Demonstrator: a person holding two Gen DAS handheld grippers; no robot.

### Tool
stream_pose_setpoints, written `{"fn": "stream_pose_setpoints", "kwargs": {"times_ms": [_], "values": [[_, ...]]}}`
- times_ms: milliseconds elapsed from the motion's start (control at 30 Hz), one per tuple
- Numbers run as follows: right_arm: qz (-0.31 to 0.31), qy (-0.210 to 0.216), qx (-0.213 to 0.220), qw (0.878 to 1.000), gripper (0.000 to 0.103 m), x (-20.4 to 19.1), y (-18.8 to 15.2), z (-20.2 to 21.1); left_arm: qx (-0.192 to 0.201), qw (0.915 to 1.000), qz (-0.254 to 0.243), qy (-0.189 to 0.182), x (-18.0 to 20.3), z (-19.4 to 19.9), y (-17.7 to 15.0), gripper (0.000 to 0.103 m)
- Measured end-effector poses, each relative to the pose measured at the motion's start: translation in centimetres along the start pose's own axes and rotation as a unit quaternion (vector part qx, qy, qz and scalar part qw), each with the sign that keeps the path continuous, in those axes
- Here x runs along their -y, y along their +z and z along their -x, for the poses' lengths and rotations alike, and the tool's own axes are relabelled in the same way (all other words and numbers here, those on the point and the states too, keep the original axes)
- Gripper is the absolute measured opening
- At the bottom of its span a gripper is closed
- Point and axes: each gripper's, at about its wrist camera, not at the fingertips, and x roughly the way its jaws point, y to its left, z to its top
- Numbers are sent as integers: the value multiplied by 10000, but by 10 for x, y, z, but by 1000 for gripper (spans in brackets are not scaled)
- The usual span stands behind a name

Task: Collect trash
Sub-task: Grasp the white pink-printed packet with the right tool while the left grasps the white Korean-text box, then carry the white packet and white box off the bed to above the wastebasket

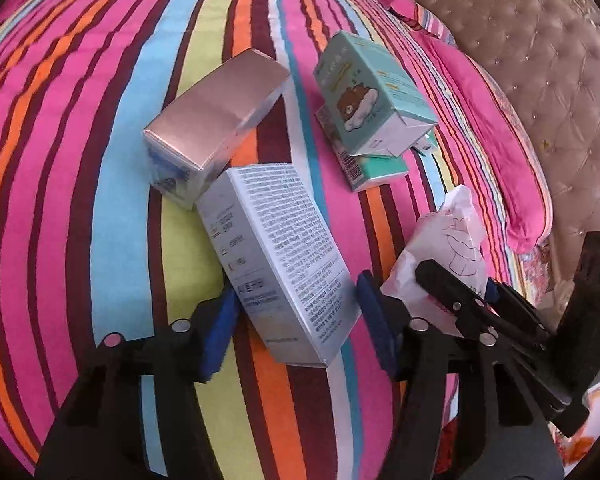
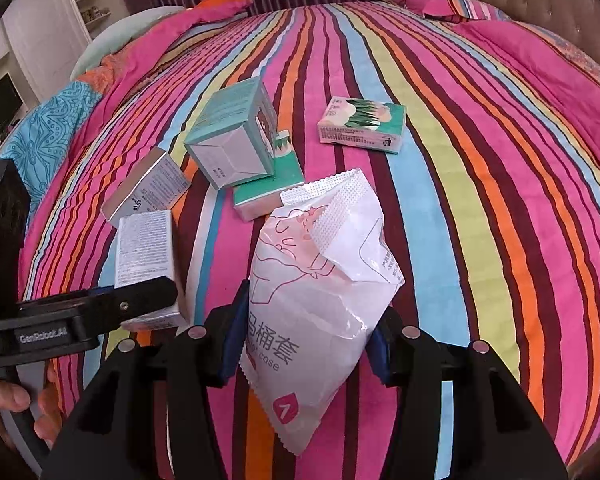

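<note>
The flat green packet (image 1: 374,168) lay mostly hidden under the teal bear box (image 1: 370,92), only its barcode end showing. The silver printed box (image 1: 280,256) covered one corner of the rose-gold box (image 1: 216,120), and its small print was too fine to read. The white plastic bag (image 2: 320,296) hid the bedspread (image 2: 480,160) behind it, and the bag's lower printed line was partly covered by a pad. A hand (image 2: 4,400) was cut off by the left edge.

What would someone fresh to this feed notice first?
Probably the loud striped bedspread filling both views, littered with small cartons. Next, the white plastic bag pinched in the right gripper, its torn top open. Then the silver printed box between the left gripper's blue-padded fingers, beside a rose-gold box and a teal bear carton.
</note>
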Motion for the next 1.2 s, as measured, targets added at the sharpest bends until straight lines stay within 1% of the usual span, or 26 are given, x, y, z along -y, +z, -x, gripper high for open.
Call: {"fn": "stream_pose_setpoints", "kwargs": {"times_ms": [133,167,333,467,567,633,833,867,967,1133,1200], "values": [[-76,19,78,9999,46,1,-4,6,197,9997,-117,46,7,7,1,42],[-92,12,100,9999,46,2,-5,8,276,9993,-241,98,11,9,0,41],[-344,97,112,9993,46,10,-11,13,331,9961,-714,399,29,13,1,37],[-481,234,137,9985,46,12,-15,21,416,9921,-997,639,44,17,-1,36],[-534,304,192,9979,46,12,-17,28,435,9908,-1089,676,50,20,-2,35],[-589,357,224,9974,45,13,-17,32,413,9897,-1140,765,51,21,-4,35],[-699,413,268,9963,45,18,-18,43,426,9869,-1354,773,64,29,-10,34],[-703,420,279,9962,45,19,-19,46,457,9858,-1403,804,66,33,-12,34],[-695,456,319,9960,46,17,-24,54,504,9847,-1490,745,70,45,-18,34],[-562,496,365,9965,45,13,-37,75,566,9804,-1752,705,77,67,-41,34],[-518,536,358,9966,45,13,-46,84,602,9790,-1822,691,77,78,-55,34]]}}
